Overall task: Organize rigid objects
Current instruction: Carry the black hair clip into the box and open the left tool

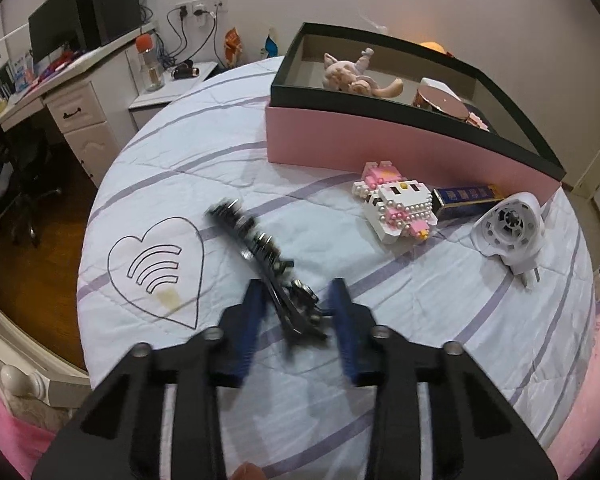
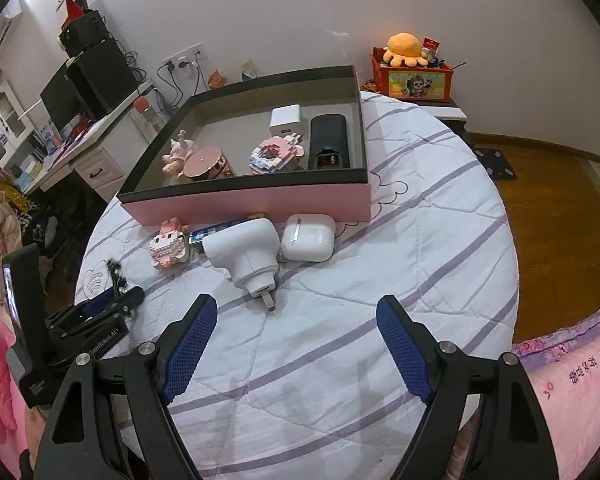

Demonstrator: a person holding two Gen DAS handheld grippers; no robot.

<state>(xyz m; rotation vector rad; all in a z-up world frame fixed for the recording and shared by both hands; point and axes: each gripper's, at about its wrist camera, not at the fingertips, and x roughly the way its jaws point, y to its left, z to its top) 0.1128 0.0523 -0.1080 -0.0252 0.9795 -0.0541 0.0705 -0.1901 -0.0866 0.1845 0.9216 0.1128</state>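
Left wrist — tongs (image 1: 298, 308) astride hair clip (image 1: 264, 256), apart.

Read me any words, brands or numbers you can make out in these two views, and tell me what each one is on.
"SenRobot.AI", partly hidden at the start: on the left hand-held gripper, right wrist view.
Pink embroidered letters on the pink quilt: not readable.
Print on the dark blue box beside the block figure: too blurred.
Label on the red storage box: too small.
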